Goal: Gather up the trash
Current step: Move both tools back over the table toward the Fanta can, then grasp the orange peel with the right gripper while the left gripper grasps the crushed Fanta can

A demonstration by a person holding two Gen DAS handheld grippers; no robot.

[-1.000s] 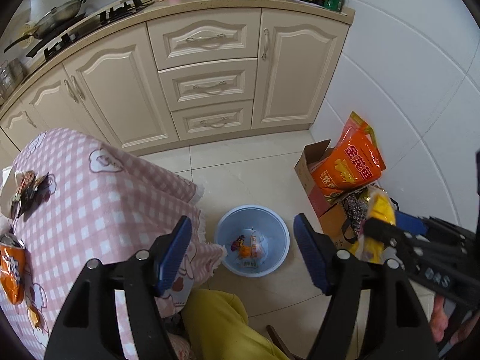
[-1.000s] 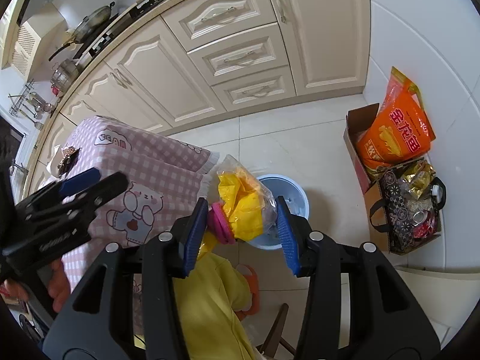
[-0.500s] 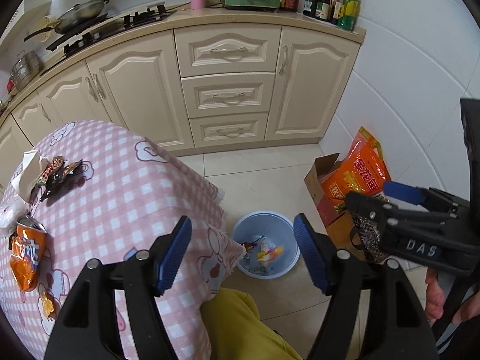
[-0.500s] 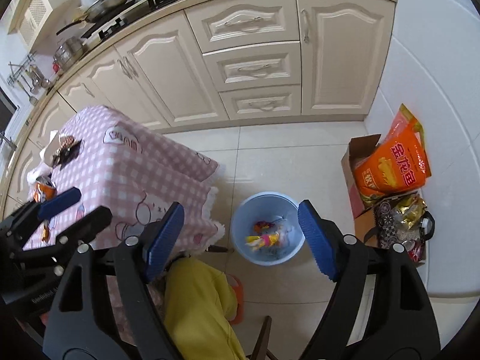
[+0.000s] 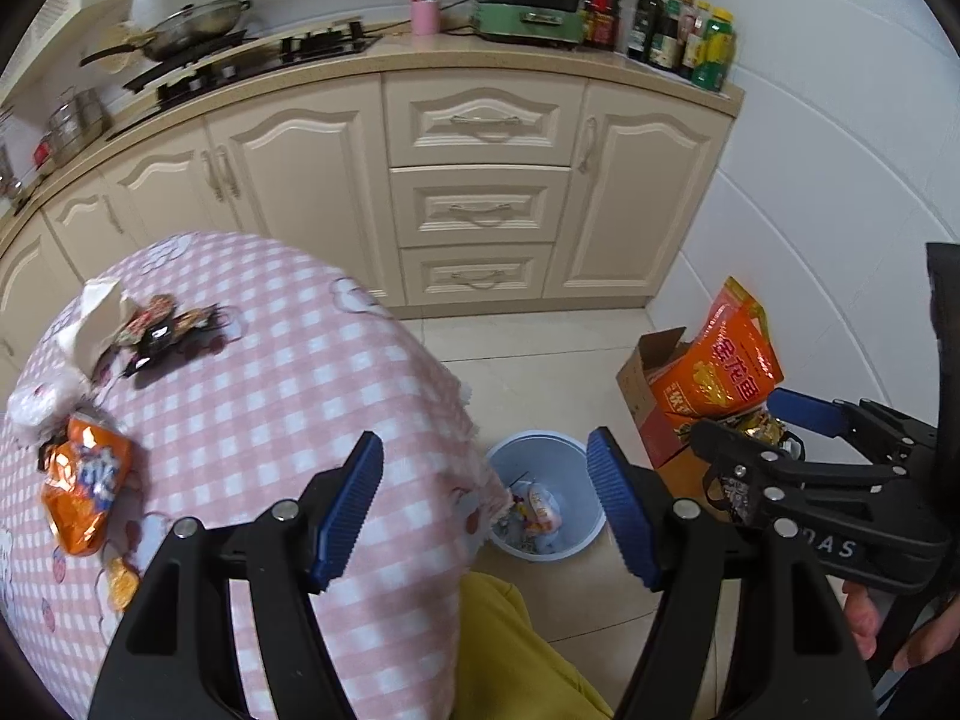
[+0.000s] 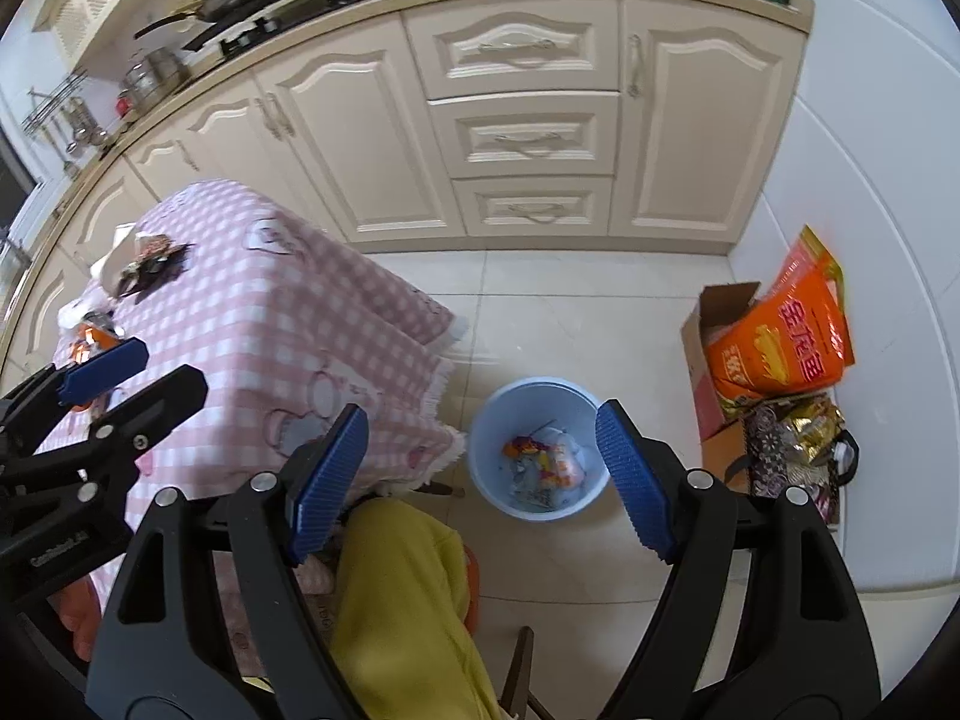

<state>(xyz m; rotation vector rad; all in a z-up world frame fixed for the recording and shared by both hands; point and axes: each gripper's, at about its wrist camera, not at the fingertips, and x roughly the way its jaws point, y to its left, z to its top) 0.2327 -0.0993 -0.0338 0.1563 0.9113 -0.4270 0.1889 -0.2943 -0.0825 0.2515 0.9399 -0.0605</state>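
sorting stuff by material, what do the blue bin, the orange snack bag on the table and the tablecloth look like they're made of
Blue bin: looks like moulded plastic, with a smooth, thin, evenly coloured wall and a dull sheen.
Orange snack bag: probably foil-lined plastic film; it is crinkled, with shiny creases.
Tablecloth: seems to be woven fabric, matte pink check, draping in soft folds with a frayed fringe at the edge.

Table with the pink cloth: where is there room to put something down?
The table is bare across its middle and the edge nearest the cabinets. It is crowded along the far left edge: white tissue, dark wrappers, orange snack bag.
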